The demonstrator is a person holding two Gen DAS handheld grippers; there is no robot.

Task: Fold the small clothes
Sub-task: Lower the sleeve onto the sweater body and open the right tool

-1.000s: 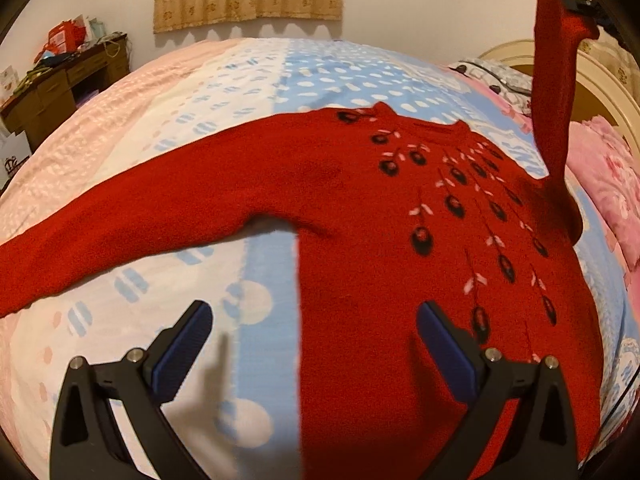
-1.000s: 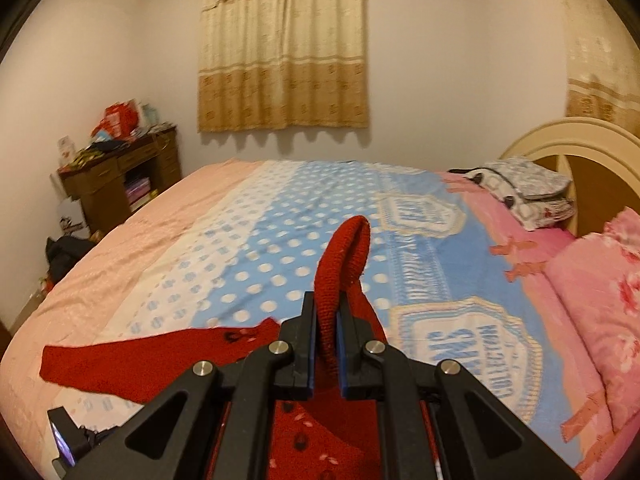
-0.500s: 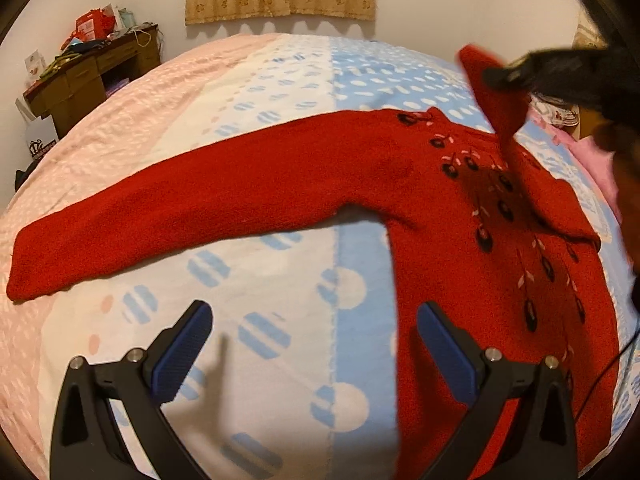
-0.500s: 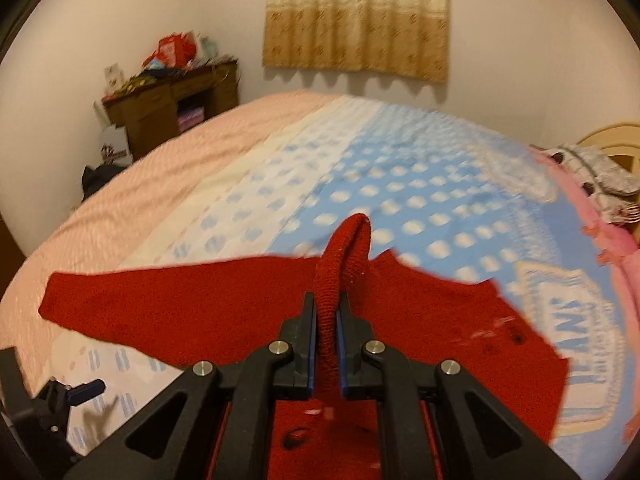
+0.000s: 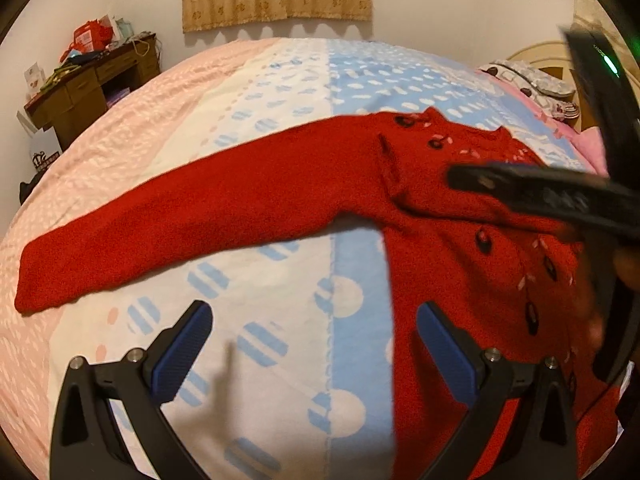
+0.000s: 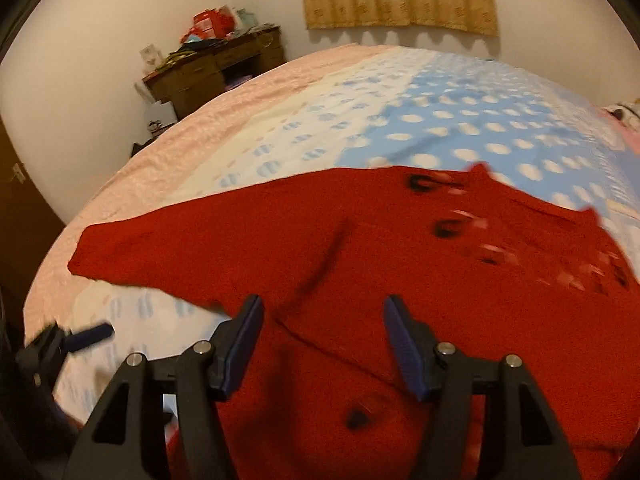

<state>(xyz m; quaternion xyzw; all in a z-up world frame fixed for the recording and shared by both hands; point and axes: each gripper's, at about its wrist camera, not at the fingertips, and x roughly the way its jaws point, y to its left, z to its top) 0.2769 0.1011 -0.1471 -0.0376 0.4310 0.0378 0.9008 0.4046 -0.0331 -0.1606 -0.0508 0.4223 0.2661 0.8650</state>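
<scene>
The red sweater (image 5: 420, 208) is spread on the bed (image 5: 260, 80), one sleeve laid across its front. Both the left gripper (image 5: 314, 350) and right gripper (image 6: 324, 344) are held wide apart, empty. Next, the long sleeve (image 5: 168, 224) probably must be pinched and folded in.

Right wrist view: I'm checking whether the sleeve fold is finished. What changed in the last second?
The right tool carried the sleeve down across the red sweater and let go; it is now open. The left tool stayed open, and the other sleeve stayed stretched out.
</scene>
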